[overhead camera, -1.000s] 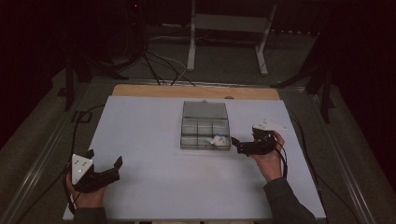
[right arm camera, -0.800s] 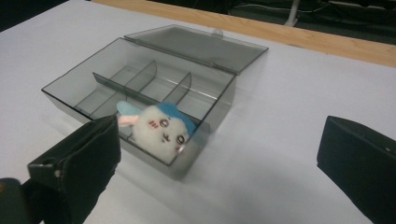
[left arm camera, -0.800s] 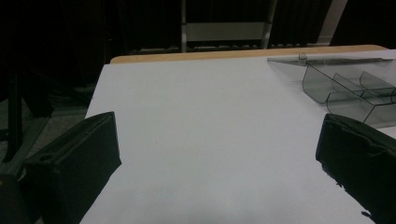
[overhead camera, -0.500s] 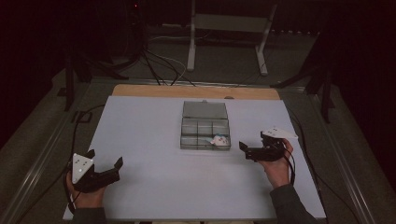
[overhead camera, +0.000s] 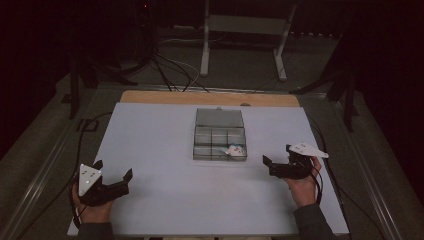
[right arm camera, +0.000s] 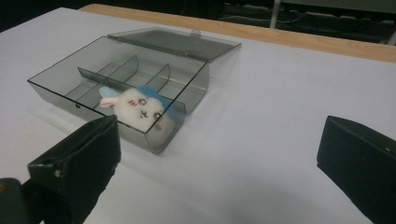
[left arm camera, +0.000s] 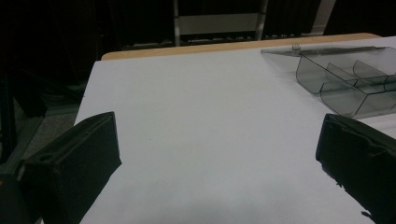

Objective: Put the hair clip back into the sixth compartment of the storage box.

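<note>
My two grippers rest on the white table (overhead camera: 165, 140), each with jaws spread and empty: left gripper (overhead camera: 111, 176), right gripper (overhead camera: 276, 161). One smoky plastic box (right arm camera: 84, 79), lid open, holds one plush toy (right arm camera: 140, 108) in its near right compartment; apparently six compartments.

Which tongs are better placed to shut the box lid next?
Right. The right tongs sit open just beside the box holding the plush toy; the left tongs are far off.
</note>
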The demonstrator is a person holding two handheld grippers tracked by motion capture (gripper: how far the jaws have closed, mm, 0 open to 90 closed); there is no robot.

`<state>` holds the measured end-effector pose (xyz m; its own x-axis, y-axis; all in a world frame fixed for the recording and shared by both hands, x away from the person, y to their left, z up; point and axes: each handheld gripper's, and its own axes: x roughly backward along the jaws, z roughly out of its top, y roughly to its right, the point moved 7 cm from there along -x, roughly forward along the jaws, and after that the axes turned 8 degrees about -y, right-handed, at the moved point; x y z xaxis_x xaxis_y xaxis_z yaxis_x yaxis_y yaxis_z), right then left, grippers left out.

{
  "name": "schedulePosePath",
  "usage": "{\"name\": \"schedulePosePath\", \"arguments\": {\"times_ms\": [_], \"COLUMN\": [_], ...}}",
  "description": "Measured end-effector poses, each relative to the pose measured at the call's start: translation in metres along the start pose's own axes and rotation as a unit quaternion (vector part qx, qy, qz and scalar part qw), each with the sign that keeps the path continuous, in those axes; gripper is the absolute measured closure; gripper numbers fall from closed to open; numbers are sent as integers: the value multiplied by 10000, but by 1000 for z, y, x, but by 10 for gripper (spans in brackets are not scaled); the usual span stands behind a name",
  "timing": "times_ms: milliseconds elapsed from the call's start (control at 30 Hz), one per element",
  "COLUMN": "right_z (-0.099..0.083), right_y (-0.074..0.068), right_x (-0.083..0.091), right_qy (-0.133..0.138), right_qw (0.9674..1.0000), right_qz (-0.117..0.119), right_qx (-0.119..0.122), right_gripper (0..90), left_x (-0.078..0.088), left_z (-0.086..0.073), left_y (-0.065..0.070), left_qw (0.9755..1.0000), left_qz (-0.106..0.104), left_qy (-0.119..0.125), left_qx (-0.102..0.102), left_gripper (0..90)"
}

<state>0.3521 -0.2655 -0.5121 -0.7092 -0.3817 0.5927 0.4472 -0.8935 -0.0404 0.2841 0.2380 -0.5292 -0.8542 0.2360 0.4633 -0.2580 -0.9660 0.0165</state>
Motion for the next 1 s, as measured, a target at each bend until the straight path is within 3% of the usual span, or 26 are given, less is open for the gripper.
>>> {"name": "schedulePosePath", "arguments": {"times_ms": [267, 700, 1000], "right_z": [-10, -28, -36], "right_y": [6, 8, 10], "right_x": [9, 25, 38], "right_qy": [63, 267, 623], "right_qw": [10000, 9996, 9979], "right_qz": [-50, -104, -133], "right_qx": [-57, -87, -132], "right_gripper": [0, 0, 0], "left_x": [-2, 1, 4], "left_z": [-1, 1, 2], "left_y": [2, 5, 6], "left_qw": [9999, 9997, 9993], "left_qz": [-76, -230, -307], "left_qy": [-90, 26, 158], "left_qx": [-82, -102, -115], "left_gripper": [8, 8, 8]}}
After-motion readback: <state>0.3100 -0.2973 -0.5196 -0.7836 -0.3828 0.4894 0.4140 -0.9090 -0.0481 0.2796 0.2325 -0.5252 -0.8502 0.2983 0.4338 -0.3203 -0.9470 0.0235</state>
